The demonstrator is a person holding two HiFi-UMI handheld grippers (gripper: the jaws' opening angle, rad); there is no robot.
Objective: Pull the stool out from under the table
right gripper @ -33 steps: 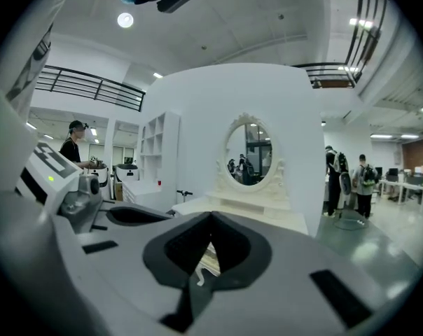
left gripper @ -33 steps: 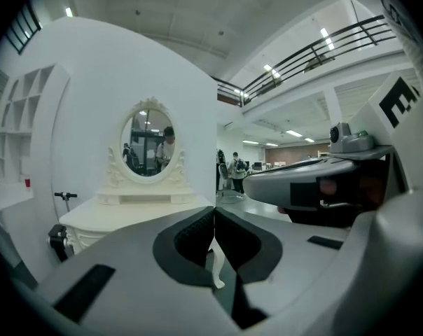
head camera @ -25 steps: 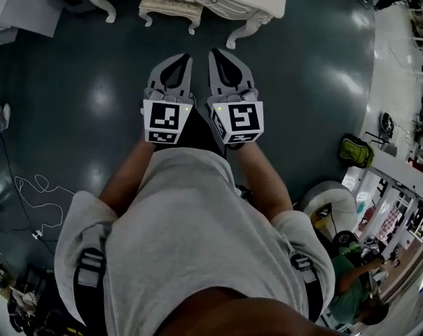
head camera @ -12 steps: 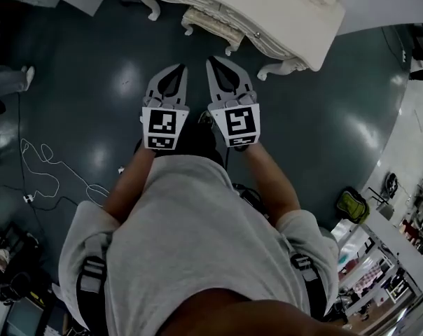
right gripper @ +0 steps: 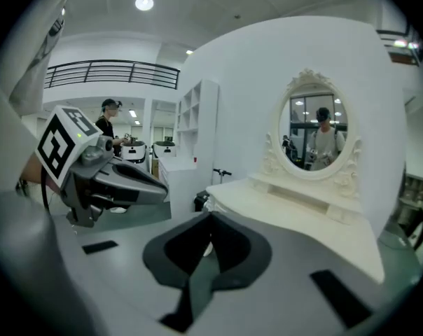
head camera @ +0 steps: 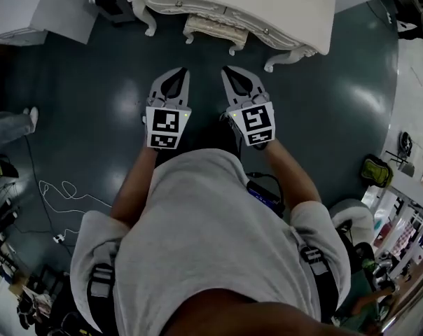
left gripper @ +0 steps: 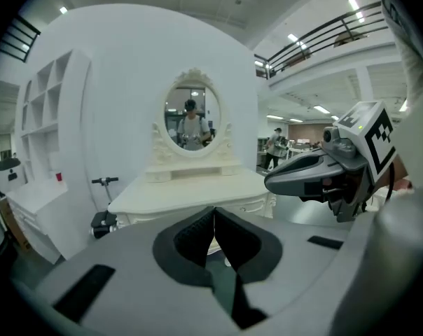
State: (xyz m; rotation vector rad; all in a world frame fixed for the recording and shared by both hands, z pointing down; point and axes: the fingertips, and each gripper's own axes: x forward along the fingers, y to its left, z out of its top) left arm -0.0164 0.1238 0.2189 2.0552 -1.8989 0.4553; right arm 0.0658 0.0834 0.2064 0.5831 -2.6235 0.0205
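Observation:
A cream stool [head camera: 213, 29] with carved legs stands tucked under the white dressing table [head camera: 295, 5] at the top of the head view. Both grippers hang over the dark floor short of it, side by side. My left gripper [head camera: 179, 70] is shut with nothing in it, and my right gripper [head camera: 230, 69] is likewise shut and empty. In the left gripper view the shut left gripper [left gripper: 213, 209] points at the table [left gripper: 190, 193] and its oval mirror [left gripper: 192, 120]. The right gripper [right gripper: 210, 215] points at the table [right gripper: 302, 212] from the left side. The stool is hidden in both gripper views.
A white shelf unit [head camera: 29, 12] stands left of the table, with a dark scooter [left gripper: 103, 219] between them. Loose cables [head camera: 64, 191] and a person's foot [head camera: 15, 123] lie at the left. A green bag [head camera: 376, 171] sits at the right.
The head view has swung, so the table now sits higher and more centred. The two grippers have drifted slightly apart. Both stay shut and empty.

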